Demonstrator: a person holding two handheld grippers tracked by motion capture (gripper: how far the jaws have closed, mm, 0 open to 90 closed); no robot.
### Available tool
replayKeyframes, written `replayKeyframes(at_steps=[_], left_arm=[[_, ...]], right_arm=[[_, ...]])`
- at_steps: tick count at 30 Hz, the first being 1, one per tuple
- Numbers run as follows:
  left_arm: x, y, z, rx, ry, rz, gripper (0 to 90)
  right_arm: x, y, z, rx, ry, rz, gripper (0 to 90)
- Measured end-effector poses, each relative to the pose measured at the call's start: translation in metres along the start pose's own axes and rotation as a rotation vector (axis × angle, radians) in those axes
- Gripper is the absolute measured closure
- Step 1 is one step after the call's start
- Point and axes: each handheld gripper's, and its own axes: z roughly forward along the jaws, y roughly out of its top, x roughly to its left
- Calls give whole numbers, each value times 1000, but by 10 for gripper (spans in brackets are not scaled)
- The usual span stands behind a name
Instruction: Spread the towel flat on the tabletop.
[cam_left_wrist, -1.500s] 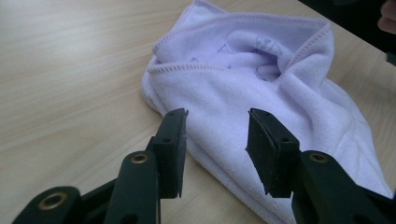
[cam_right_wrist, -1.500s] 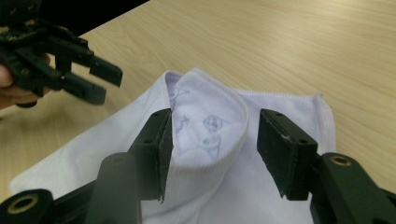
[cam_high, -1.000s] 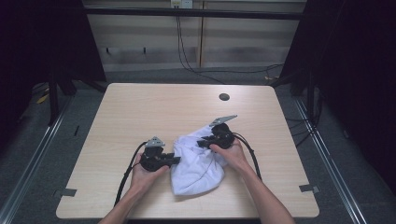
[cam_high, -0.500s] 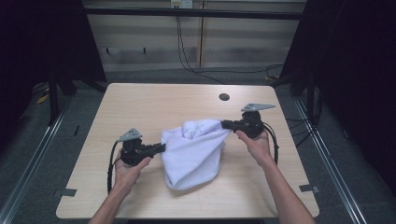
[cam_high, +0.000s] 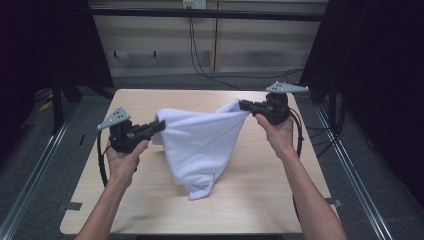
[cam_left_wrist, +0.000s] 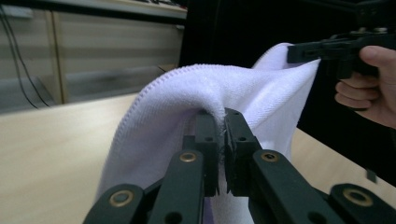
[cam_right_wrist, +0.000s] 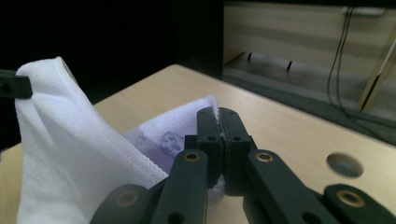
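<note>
- I hold a tool in each hand above a pale wooden table (cam_high: 310, 200), and a white towel (cam_high: 200, 145) hangs stretched between them.
- My left tool (cam_high: 161, 125) sits at about 9 o'clock over the table, with its jaws clenched on one top corner of the towel.
- In the left gripper view, those two black jaws are pressed together on a fold of the towel's hemmed edge, and the cloth arches up and over their tips.
- My right tool (cam_high: 243, 105) sits at about 2 o'clock, farther from me, with its jaws clamped on the opposite top corner.
- In the right gripper view, the jaws are closed tight with a thin edge of the towel pinched between them; a small printed label shows on the cloth just beside the jaws, at their 9 o'clock.
- The towel is lifted off the table along its top edge and drapes down in a loose point toward 6 o'clock; I cannot tell whether its lowest tip touches the table.
- A small round hole (cam_high: 240, 103) lies in the table near its far edge, at about 12 o'clock.
</note>
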Motion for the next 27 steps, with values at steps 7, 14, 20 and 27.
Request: replayKeyframes(at_steps=[7,14,20,27], left_arm=[[7,50,3,-60,66,29,860],[-6,116,-18,-181,82,123,861],[-22,100,-39,-146,74,212,861],[-22,-7,-30,62,-13,147,861]], right_arm=[[3,54,1,-55,-46,-20,885],[15,120,-8,-190,-127,-83,882],[36,101,-27,-193,-73,-133,883],[38,-24,-27,4,7,-42,883]])
